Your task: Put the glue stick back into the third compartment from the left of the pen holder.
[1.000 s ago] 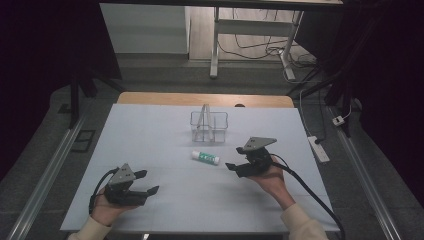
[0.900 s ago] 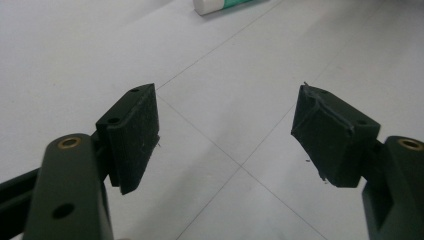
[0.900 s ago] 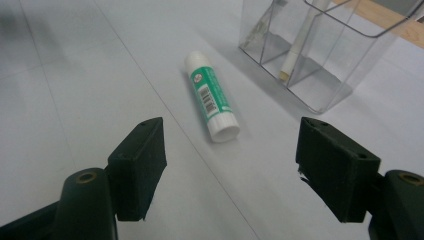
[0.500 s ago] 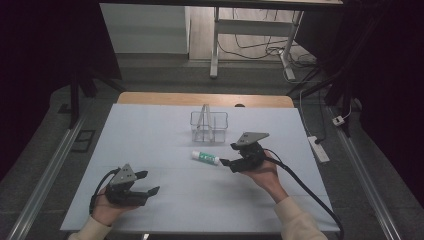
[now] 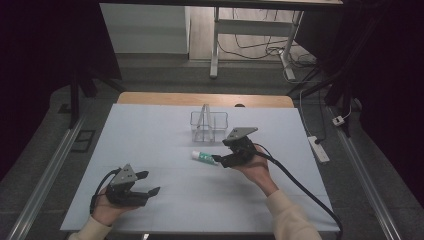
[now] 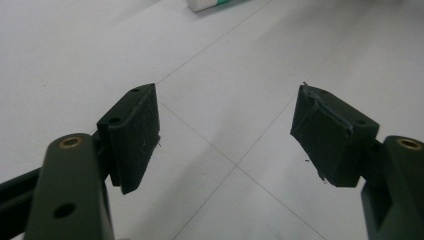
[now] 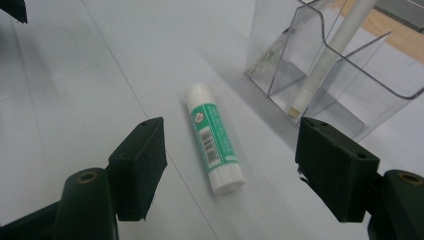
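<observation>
A white and green glue stick (image 7: pixel 214 139) lies flat on the white table (image 5: pixel 150 135), also seen as the glue stick (image 5: pixel 202 156) in the high view. My right gripper (image 7: pixel 230 167) stands open just short of it, a jaw on either side of its near end, not touching. The same right gripper (image 5: pixel 219 160) sits at the stick's right end in the high view. Behind the stick stands a clear plastic organizer (image 7: pixel 340 65) with a white pen (image 7: pixel 325 60) leaning in it. My left gripper (image 5: pixel 150 182) rests open at the front left, empty (image 6: pixel 225 132).
The clear organizer (image 5: pixel 208 124) stands at the table's middle back. A black cable (image 5: pixel 300 185) trails from the right gripper to the front right. A white power strip (image 5: pixel 318 148) lies off the table's right edge.
My right gripper has moved left toward the glue stick, jaws now at its right end. The left gripper has stayed in place.
</observation>
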A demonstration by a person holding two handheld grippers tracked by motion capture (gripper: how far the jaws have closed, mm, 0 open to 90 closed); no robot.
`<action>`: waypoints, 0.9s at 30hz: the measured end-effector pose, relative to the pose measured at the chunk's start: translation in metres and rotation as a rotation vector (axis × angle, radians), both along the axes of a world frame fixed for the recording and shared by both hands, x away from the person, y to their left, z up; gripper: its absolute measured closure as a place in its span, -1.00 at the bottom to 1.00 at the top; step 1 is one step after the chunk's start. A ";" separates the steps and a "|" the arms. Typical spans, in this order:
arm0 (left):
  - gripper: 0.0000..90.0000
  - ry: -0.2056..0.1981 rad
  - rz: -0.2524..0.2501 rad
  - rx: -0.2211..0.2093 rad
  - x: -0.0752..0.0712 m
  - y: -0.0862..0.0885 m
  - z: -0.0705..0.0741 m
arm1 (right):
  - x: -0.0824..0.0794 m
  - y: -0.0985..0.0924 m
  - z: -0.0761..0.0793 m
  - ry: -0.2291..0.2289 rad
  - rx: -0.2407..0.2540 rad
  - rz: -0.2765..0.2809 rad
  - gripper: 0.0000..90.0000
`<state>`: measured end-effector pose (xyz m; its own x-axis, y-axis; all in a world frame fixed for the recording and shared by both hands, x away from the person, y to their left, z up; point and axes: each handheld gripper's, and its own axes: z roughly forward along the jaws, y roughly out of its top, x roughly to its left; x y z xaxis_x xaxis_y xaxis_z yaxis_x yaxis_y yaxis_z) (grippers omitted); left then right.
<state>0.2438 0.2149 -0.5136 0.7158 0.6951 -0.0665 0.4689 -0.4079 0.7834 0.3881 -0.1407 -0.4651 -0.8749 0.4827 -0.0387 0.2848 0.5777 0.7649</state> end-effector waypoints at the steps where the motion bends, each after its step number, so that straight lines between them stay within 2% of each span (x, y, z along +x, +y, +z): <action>1: -0.39 0.001 0.000 -0.001 0.000 0.000 0.000 | 0.001 0.001 0.000 0.001 -0.007 0.001 -0.37; 6: -0.39 0.003 -0.001 -0.001 0.000 0.000 0.000 | 0.004 0.009 -0.001 0.006 -0.002 0.012 -0.36; 27: -0.39 0.008 -0.002 0.001 0.001 0.000 -0.002 | 0.012 0.033 -0.011 0.031 -0.035 0.041 -0.34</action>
